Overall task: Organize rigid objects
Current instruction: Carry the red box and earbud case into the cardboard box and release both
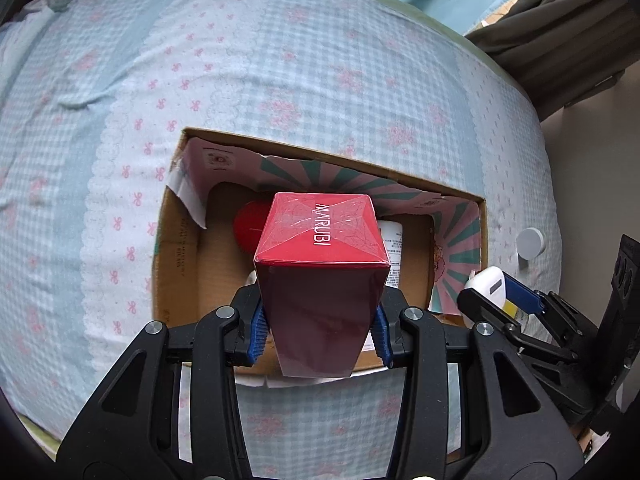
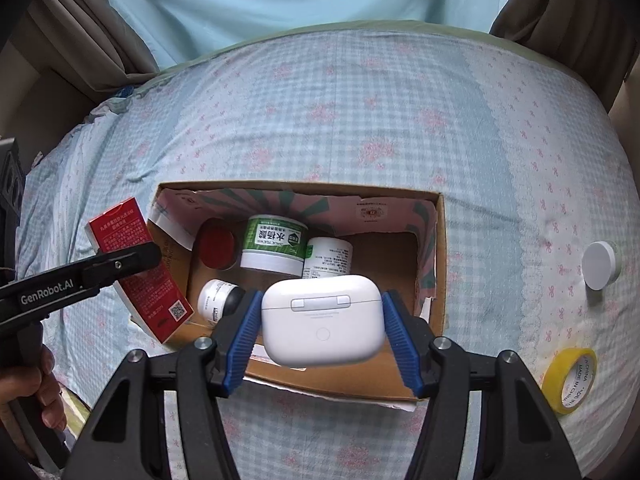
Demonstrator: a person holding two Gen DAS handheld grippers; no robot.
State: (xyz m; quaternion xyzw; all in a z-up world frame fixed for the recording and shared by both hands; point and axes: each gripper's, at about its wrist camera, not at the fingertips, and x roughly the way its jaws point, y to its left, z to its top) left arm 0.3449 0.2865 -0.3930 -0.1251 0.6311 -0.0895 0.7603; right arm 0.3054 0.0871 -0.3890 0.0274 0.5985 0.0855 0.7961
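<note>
A tall red cellophane-wrapped carton [image 1: 320, 276] printed "MARUBI" is clamped between the blue ribbed pads of the left gripper [image 1: 320, 332], held over the open brown cardboard box [image 2: 439, 264] on the blue-and-pink checked bedsheet [image 2: 360, 120]. The right gripper [image 2: 322, 334] grips a glossy white plastic earbud case [image 2: 322, 320] by its two sides – also above the box, near its front edge. Inside the box lie a green-labelled white jar [image 2: 276, 246], a white bottle with small print [image 2: 328, 258], a red round lid [image 2: 216, 246] and a small white bottle with a black cap [image 2: 220, 300]. Outside – on the sheet to the right – sit a white round puck [image 2: 600, 266] and a yellow tape roll [image 2: 570, 380].
</note>
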